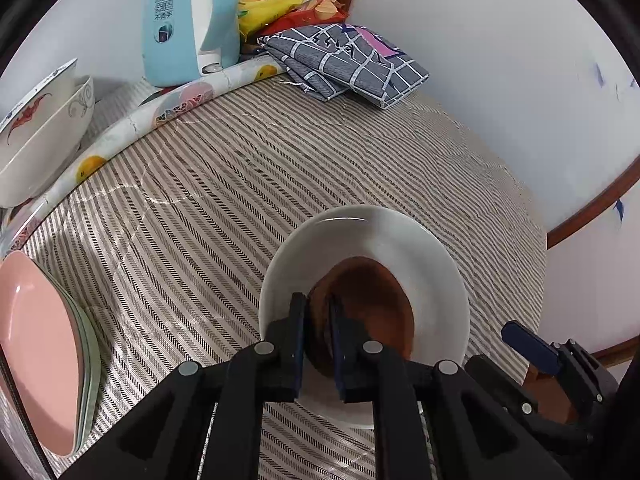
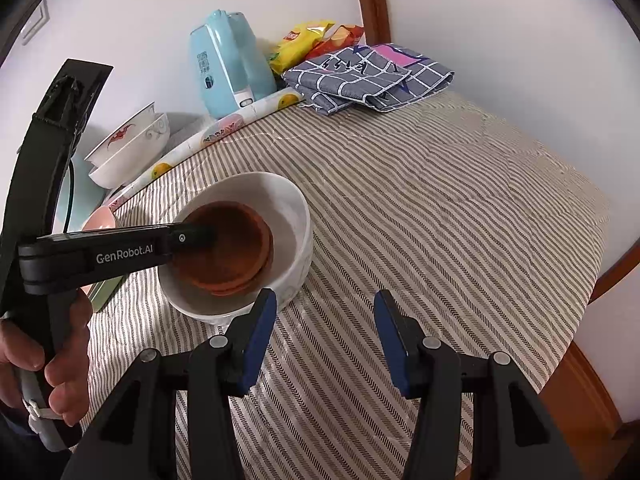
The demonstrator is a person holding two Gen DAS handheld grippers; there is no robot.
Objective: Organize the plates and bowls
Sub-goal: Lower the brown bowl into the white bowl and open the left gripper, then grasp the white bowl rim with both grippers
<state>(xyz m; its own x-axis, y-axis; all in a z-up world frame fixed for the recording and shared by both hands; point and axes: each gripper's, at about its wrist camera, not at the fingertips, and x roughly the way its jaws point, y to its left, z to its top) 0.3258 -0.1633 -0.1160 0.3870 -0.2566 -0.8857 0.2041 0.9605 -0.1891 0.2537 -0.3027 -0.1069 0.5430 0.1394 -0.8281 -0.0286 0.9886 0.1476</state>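
Observation:
A brown bowl sits inside a larger white bowl on the striped tablecloth. My left gripper is shut on the brown bowl's near rim. In the right wrist view the left gripper reaches in from the left onto the brown bowl inside the white bowl. My right gripper is open and empty, just right of the white bowl above the cloth. Two stacked patterned white bowls stand at the far left. A pink plate lies on a stack at the left edge.
A light blue kettle stands at the back, with snack bags and a folded grey checked cloth beside it. A rolled fruit-print mat lies across the table. The table edge curves at the right.

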